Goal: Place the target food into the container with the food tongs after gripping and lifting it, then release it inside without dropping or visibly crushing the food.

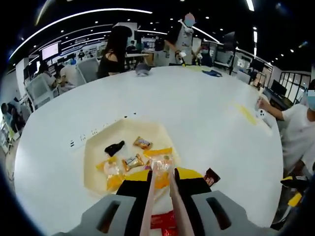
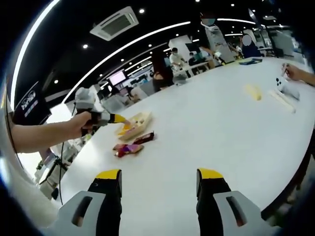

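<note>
Left gripper view hangs close above the tray (image 1: 93, 162); right gripper view sees it (image 2: 142, 118) from afar.

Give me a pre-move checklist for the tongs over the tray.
1. Left hand-held gripper clamped on the pale food tongs: ok.
2. Tong tips closed on the orange-yellow wrapped snack: ok, though whether it is lifted: cannot tell.
3. Snack positioned over the cream plastic tray: ok.
4. Wrapper uncrushed: cannot tell, too blurred.
5. Right hand-held gripper open, empty and apart from the tray: ok.
6. All food in the tray: not ok. A dark brown packet and a red packet lie on the white table outside it.
</note>
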The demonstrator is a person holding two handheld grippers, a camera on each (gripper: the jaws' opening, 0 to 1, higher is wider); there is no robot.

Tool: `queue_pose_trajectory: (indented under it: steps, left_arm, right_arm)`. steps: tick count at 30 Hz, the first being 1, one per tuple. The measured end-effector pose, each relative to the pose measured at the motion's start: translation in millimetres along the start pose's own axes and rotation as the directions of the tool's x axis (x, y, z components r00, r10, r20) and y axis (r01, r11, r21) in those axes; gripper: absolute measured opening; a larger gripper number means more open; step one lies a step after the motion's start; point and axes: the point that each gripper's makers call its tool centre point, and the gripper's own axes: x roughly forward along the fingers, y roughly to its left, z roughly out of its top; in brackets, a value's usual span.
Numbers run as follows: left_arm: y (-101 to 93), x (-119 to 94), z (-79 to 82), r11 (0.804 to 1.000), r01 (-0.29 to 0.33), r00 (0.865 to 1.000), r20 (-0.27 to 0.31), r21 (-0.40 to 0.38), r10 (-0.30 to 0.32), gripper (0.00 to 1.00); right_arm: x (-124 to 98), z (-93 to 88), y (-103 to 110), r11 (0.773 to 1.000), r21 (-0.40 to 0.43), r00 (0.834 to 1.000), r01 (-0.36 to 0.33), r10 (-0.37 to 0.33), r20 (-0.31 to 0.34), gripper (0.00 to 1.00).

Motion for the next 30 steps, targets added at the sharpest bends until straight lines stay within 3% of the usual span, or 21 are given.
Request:
queue_pose_trajectory:
  steps: [10,19,30]
  left_arm:
    - [-4.8,13,-2.4,1.000,0.011,1.000,-0.018,0.010,-0.011,0.16]
    - [2.6,27,-3.7,1.000,0.022,0.999,-0.028,-0.001,-0.022,0.20]
    - [4.4,21,1.1,0.999,0.047,0.999,0.002,-0.012,-0.047,0.22]
  right_arm:
    - [-4,-2.3,-3,1.000,0.012,1.000,0.025,-0.025,0.000,0.61]
    - [-7,-4.3,-5,0.999,0.020,0.999,0.041,-0.041,0.001,0.62]
    - [0,-4.2,2,1.000,0.012,1.000,0.024,-0.023,-0.008,0.62]
